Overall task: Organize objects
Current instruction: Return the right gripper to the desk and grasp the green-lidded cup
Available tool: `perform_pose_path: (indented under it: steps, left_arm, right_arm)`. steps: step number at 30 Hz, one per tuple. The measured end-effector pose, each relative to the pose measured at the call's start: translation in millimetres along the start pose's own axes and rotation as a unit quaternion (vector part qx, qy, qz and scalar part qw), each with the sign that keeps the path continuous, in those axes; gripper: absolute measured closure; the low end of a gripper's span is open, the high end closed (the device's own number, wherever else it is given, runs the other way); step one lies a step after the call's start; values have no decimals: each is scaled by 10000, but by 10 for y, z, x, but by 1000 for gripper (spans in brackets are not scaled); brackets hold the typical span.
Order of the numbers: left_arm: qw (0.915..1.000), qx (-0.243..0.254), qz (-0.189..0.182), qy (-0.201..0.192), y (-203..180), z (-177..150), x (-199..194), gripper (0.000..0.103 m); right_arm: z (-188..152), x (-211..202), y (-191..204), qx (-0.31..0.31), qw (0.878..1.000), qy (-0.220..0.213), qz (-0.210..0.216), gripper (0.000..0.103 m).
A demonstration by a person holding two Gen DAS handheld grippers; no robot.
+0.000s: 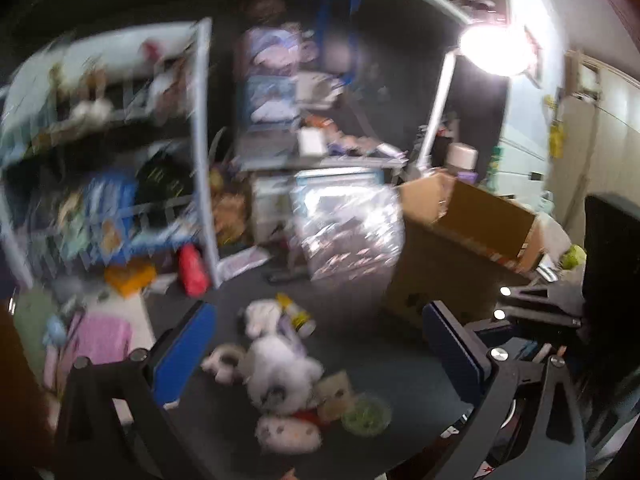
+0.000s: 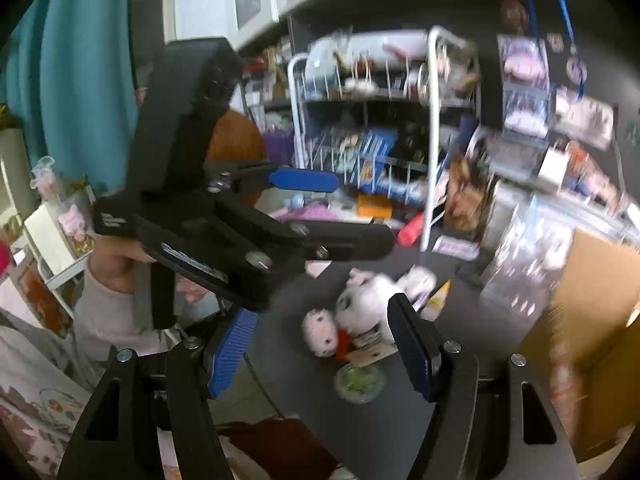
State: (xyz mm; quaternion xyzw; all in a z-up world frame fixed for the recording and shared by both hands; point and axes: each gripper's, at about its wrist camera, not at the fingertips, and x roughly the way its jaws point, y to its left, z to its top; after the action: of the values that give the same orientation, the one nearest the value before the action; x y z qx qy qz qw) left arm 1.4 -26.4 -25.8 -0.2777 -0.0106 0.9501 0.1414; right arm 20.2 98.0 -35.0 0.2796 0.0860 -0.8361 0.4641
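Both hand-held grippers hang over the dark desk point(image 1: 360, 320) with nothing between their pads. The left hand-held gripper point(image 1: 320, 336) is spread wide and released; the right hand-held gripper point(image 2: 320, 348) stands partly open, also empty. The white plush toy point(image 1: 280, 364) lies on the desk in a small heap, with a round green container point(image 1: 366, 414) just beside it on the near side and a yellow-capped bottle point(image 1: 296, 314) touching its far side. A cardboard box point(image 1: 460, 240) stands open to the right of the plush. Both views are smeared, so I judge the risk is a badly aimed grab: a pad could snag the plush's neighbours, tip the green container, or the two grippers could collide above the heap
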Motion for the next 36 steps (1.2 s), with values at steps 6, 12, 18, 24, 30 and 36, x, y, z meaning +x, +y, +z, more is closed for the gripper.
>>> perform_pose_path:
  steps: [6,12,18,24,30,36]
  left_arm:
    - [9985,-514,121,162,275,-345,118,1]
    - [9972,-600,-261,368,308,-556,196,1]
    - [9956,-662,-414,526,300,-630,265,1]
    - [9941,-546,-600,726,235,-644,323,1]
    - [9907,-338,-861,999,99,-575,400,1]
    - [9878,-62,-1038,1162,-117,-470,477,1]
  right_arm:
    - [-345,395,-68,402,9982,382,-226,38]
    - [-699,700,-227,606,9935,717,-640,38]
    - [-831,860,-228,393,9920,792,-897,39]
    - [-863,936,-231,219,9910,770,-1077,59]
    - [-864,915,-237,183,9913,705,-1097,67]
    - [-796,773,-272,104,9916,566,-1159,73]
